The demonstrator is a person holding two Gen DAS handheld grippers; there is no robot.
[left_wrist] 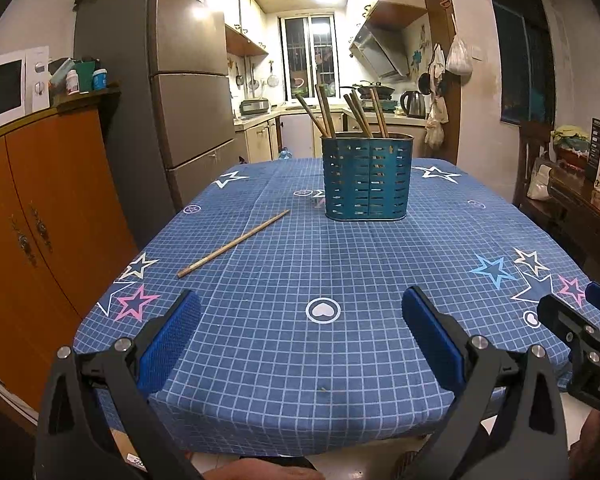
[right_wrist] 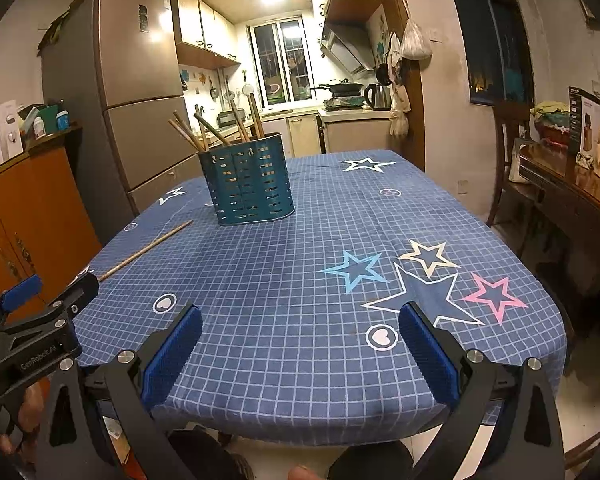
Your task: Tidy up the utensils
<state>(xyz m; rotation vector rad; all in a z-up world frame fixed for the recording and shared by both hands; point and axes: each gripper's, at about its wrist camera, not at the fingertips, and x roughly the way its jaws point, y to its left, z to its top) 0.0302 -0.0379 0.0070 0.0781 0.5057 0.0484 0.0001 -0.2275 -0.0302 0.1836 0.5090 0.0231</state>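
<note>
A teal slotted utensil holder (left_wrist: 367,178) stands upright on the blue checked tablecloth (left_wrist: 300,360) past the table's middle, with several wooden chopsticks (left_wrist: 326,114) leaning in it. One loose wooden chopstick (left_wrist: 234,243) lies flat on the cloth, left of the holder. The holder (right_wrist: 247,180) and the loose chopstick (right_wrist: 146,250) also show in the right wrist view. My left gripper (left_wrist: 300,320) is open and empty, above the table's near edge. My right gripper (right_wrist: 300,334) is open and empty, beside it to the right.
An orange cabinet (left_wrist: 40,220) with a microwave (left_wrist: 4,88) stands left of the table, and a grey fridge (left_wrist: 180,92) stands behind it. A dark wooden sideboard (right_wrist: 572,200) with boxes stands to the right. The kitchen counter (left_wrist: 284,114) lies beyond the table.
</note>
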